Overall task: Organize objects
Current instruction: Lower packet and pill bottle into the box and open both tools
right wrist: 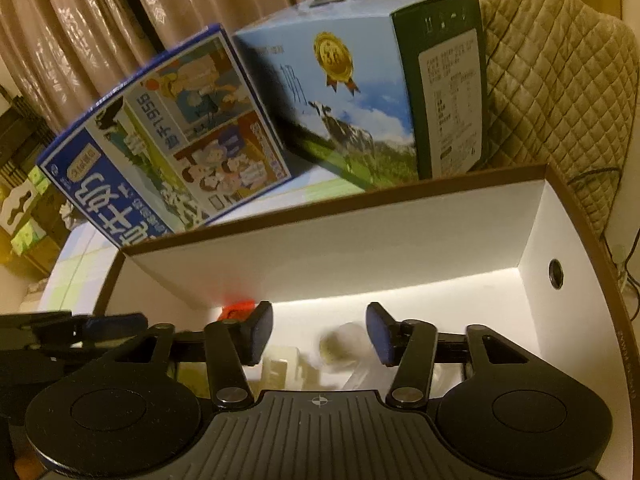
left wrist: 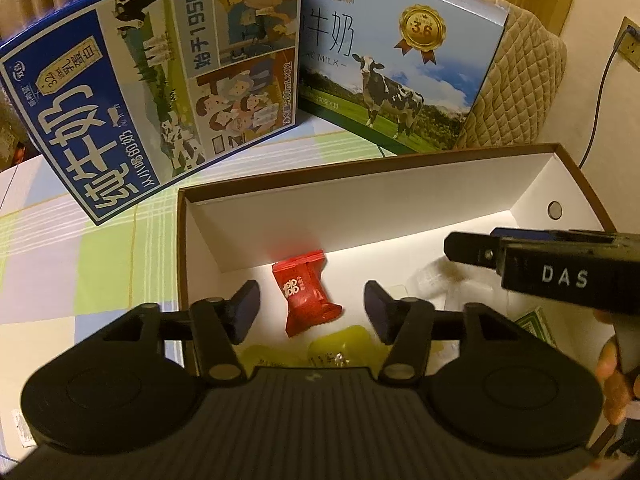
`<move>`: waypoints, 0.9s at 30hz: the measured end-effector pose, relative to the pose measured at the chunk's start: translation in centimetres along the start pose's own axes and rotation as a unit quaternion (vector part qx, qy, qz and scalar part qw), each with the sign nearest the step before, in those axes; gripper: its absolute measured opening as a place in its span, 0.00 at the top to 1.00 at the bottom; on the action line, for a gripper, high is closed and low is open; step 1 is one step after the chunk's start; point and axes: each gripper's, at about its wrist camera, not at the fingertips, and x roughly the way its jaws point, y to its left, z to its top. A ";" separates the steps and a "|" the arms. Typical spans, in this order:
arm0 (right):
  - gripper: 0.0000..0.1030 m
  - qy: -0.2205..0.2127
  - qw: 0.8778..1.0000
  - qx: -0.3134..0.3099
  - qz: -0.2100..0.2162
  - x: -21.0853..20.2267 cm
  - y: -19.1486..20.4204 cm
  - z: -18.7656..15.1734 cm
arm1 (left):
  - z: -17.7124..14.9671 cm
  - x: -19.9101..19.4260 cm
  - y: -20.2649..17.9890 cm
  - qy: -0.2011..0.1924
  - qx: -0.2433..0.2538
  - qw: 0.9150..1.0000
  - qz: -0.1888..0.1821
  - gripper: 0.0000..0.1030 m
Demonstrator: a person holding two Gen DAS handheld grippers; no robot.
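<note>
A shallow rectangular cardboard box (left wrist: 400, 196), brown outside and smooth white inside, is seen lying on the counter (left wrist: 80, 240), which is covered by a pastel checked cloth. On the box floor a red candy (left wrist: 306, 292) in a glossy crimped wrapper is lying flat, with two soft yellow packets (left wrist: 344, 344) just beside it. The left claw (left wrist: 312, 306) is held released above the candy, its blue padded fingers (left wrist: 248, 308) spread either side without touching it. The right claw (right wrist: 318, 334) is likewise held released and empty inside the box, over blurred clear-wrapped items (right wrist: 340, 344) whose kind cannot be told. Behind the box two printed milk cartons are stood: a dark blue one (left wrist: 140, 100) tilted, and a sky-blue one with a cow (left wrist: 400, 68). A quilted beige cover (right wrist: 560, 100) is seen behind them.
</note>
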 end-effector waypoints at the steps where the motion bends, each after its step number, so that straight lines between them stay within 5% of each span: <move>1: 0.39 -0.002 1.000 0.000 0.000 -0.1 0.0 0.1 | 0.0 -0.2 0.0 -0.001 -0.001 1.000 -0.001 0.45; 13: 0.35 -0.015 1.000 0.020 -0.002 -4.4 -0.9 -1.6 | -0.6 -3.0 -0.3 -0.014 0.001 1.000 -0.010 0.27; 27: 0.35 -0.023 0.999 0.033 0.001 -9.9 0.3 -5.3 | -3.4 -7.8 -0.7 -0.029 -0.006 0.999 -0.024 0.21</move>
